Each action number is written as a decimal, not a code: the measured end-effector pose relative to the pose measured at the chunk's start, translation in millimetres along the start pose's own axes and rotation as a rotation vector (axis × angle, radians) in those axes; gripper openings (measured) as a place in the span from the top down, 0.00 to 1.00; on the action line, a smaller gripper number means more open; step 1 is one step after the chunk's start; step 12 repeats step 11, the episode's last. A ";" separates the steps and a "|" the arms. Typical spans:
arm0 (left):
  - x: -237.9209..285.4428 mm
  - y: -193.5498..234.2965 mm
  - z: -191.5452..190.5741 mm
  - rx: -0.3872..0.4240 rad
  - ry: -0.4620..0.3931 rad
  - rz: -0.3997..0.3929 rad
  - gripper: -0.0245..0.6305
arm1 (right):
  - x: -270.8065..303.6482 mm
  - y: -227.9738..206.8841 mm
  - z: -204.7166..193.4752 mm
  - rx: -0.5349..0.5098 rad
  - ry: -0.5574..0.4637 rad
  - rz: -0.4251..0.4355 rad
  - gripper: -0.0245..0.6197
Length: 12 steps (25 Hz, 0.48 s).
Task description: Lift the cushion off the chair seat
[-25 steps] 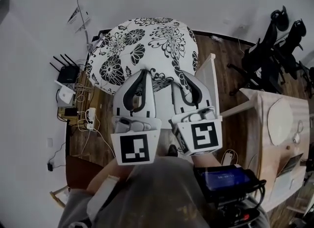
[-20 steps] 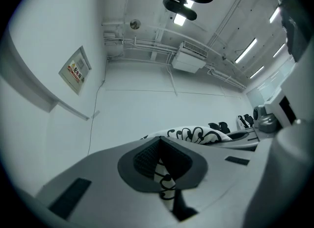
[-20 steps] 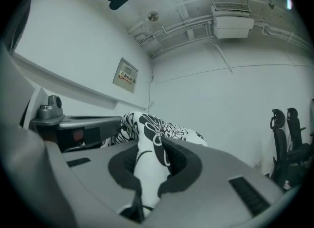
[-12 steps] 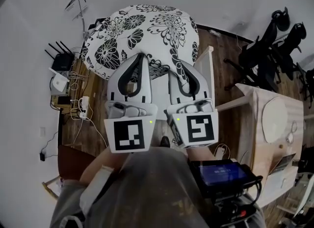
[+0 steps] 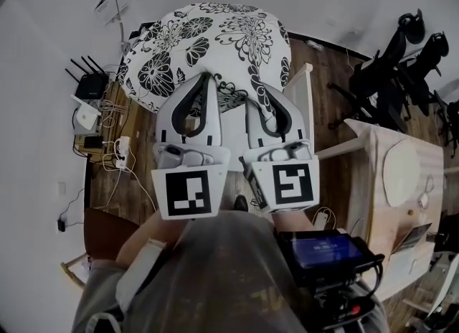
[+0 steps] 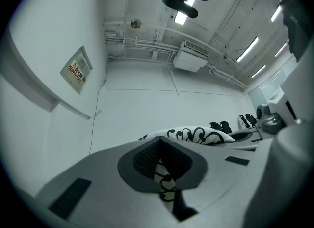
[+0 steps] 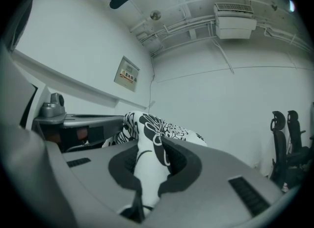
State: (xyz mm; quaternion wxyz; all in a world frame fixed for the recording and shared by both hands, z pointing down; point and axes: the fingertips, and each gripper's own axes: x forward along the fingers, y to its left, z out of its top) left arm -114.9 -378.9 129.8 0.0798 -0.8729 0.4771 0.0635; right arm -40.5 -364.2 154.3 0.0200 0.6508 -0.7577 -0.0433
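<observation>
The cushion is white with a black flower print and is held up in front of the white wall, above the wooden floor. My left gripper is shut on the cushion's near edge, and the right gripper is shut on the same edge just to its right. In the left gripper view a fold of the printed cushion is pinched between the dark pads. The right gripper view shows a thick fold of the cushion clamped in the jaws. A white chair frame stands at the right; its seat is hidden by the grippers.
A black router, a power strip and loose cables lie on the floor at the left. A light wooden table with a white round plate stands at the right, with black office chairs behind it.
The head view has shifted slightly, so everything sits a little higher in the picture. Both grippers keep the same hold on the cushion's edge.
</observation>
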 end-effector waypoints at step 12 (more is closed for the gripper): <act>1.2 -1.2 1.5 0.007 -0.006 0.001 0.95 | 0.7 2.6 2.3 -0.010 -0.033 0.028 0.92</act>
